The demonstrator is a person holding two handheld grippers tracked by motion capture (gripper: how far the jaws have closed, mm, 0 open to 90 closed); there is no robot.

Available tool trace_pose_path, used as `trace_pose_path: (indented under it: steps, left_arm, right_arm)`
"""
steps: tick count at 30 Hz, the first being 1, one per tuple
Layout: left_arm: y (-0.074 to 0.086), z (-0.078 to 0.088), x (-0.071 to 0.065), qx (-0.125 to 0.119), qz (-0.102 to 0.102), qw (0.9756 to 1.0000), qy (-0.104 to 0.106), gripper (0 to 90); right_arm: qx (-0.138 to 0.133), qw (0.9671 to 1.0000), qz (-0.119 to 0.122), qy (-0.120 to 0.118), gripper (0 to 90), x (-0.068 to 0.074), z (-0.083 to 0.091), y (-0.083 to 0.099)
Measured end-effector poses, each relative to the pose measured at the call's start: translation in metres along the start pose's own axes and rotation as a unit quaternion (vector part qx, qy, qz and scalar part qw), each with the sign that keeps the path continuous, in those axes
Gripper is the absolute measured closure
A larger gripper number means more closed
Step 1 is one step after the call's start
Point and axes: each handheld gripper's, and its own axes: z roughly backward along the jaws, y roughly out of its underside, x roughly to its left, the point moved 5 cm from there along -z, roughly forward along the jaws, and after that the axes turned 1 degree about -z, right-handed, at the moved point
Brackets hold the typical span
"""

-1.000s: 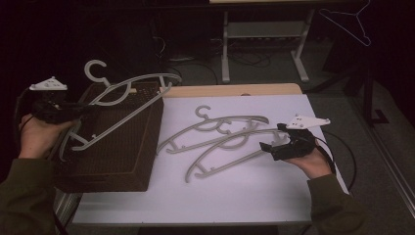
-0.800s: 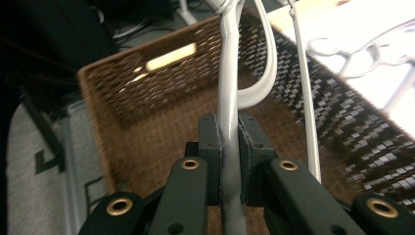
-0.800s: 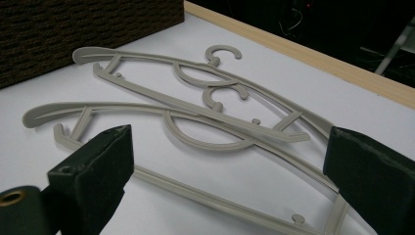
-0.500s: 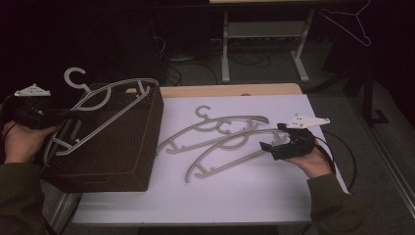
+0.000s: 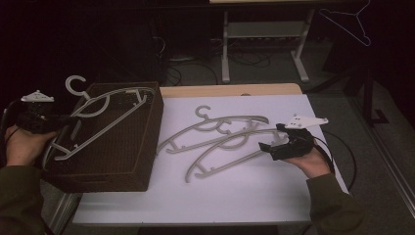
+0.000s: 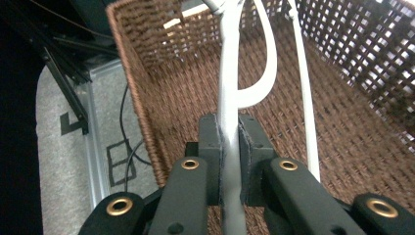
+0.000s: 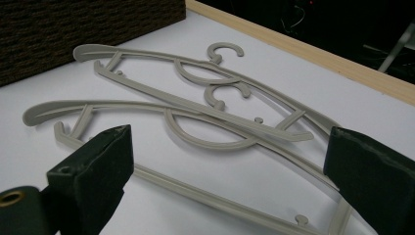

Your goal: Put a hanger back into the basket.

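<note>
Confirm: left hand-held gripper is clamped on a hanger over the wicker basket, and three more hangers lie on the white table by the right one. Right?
Not quite: two hangers lie on the table, overlapping, not three; the high view shows it. The rest holds: the left hand-held gripper is clamped on a hanger over the wicker basket, and the right hand-held gripper sits open beside the two.

You have nothing to read here: no words, labels, brand marks, numbers or signs can be made out on anything in front of you.
</note>
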Motion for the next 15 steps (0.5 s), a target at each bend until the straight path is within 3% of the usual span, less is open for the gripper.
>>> trace_pose_path:
  steps: [5,11,14,15]
  left_arm:
    - [0.004,-0.021,-0.008,0.024,-0.012,0.9996,0.0,82.1]
    - [0.011,-0.035,-0.012,0.039,-0.013,0.9992,0.0,81.9]
    - [0.014,-0.041,-0.013,0.04,-0.008,0.9992,0.0,81.8]
    - [0.016,-0.043,-0.011,0.04,0.005,0.9992,0.005,81.1]
  right_arm:
    - [0.001,1.0,-0.001,-0.001,3.8,0.0,0.0,0.0]
    - [0.001,1.0,-0.004,-0.002,3.7,0.0,0.001,0.0]
    - [0.001,1.0,-0.004,-0.003,3.7,0.0,0.001,0.0]
    - [0.001,1.0,-0.003,-0.002,3.8,0.0,0.001,0.0]
